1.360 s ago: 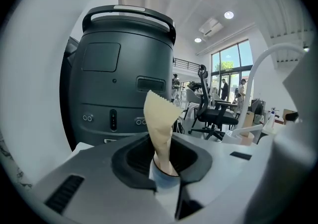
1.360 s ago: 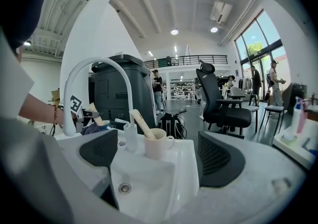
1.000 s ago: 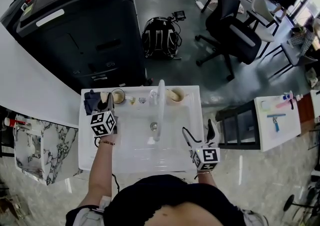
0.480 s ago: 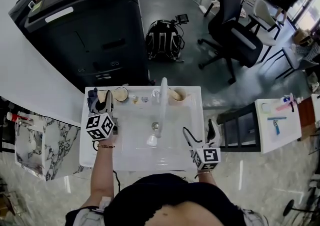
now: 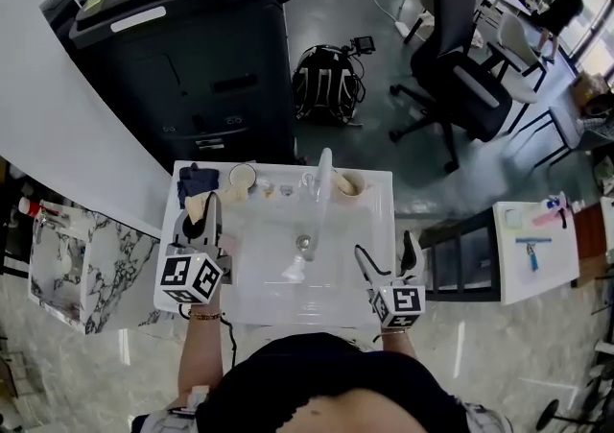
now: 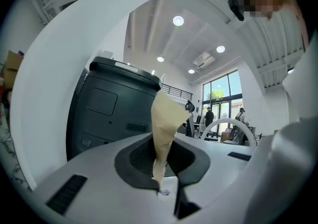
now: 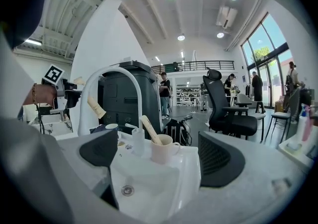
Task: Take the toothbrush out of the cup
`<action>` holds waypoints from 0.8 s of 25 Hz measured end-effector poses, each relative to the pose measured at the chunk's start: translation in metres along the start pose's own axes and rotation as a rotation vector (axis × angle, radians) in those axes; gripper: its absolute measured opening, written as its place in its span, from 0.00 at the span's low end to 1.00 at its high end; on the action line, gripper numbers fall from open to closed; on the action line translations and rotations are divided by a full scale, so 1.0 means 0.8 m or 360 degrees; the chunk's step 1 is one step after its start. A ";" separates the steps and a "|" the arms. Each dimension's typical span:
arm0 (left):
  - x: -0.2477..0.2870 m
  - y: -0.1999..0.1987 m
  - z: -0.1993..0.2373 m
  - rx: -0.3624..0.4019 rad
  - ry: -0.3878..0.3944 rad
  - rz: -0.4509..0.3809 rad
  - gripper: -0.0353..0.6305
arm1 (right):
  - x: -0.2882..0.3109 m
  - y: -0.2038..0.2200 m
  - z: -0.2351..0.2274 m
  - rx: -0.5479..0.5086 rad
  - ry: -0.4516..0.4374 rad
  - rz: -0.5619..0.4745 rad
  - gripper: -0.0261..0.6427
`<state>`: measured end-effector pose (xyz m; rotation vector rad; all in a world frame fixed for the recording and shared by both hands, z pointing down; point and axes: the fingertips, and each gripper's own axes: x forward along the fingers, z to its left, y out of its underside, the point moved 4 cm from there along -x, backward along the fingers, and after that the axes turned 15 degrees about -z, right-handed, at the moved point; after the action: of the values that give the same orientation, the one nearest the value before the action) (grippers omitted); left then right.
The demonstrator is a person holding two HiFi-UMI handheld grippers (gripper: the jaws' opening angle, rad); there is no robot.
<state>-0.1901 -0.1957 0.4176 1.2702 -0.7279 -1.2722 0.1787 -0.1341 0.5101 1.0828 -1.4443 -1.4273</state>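
My left gripper (image 5: 199, 220) is shut on a beige toothbrush (image 5: 197, 207) and holds it up in the air over the sink's left rim, in front of a white cup (image 5: 242, 176). In the left gripper view the brush (image 6: 166, 118) stands up from between the closed jaws of the gripper (image 6: 164, 171). In the right gripper view the same brush (image 7: 96, 108) hangs high beside the faucet. A second cup (image 5: 347, 183) at the back right holds another beige brush (image 7: 148, 127). My right gripper (image 5: 387, 263) stands open over the sink's right rim, with nothing in it.
A white faucet (image 5: 321, 181) arches over the sink basin (image 5: 278, 282). A dark blue cloth (image 5: 195, 177) lies at the back left corner. Behind the sink stand a black cabinet (image 5: 192, 57), a backpack (image 5: 328, 85) and an office chair (image 5: 470, 76).
My left gripper has risen and drawn back from the back-left cup, carrying the beige toothbrush with it. The right gripper has stayed where it was.
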 end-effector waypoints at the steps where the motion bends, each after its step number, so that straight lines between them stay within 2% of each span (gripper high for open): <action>1: -0.008 -0.003 -0.003 0.0001 -0.0003 -0.0001 0.10 | 0.001 -0.002 0.000 -0.0004 -0.0003 -0.0007 0.79; 12: -0.066 0.005 -0.011 0.0010 -0.0026 0.0119 0.10 | 0.015 -0.010 -0.002 -0.0064 -0.0029 -0.0045 0.79; 17: -0.073 0.012 -0.033 0.0045 0.0117 0.0206 0.10 | 0.021 0.002 0.004 -0.0121 -0.0092 -0.0011 0.79; 20: -0.079 0.021 -0.040 0.0050 0.0146 0.0234 0.10 | 0.030 0.016 0.014 -0.0163 -0.0148 0.0026 0.79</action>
<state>-0.1698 -0.1298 0.4416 1.2679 -0.7634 -1.0804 0.1606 -0.1539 0.5222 0.9500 -1.4253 -1.5401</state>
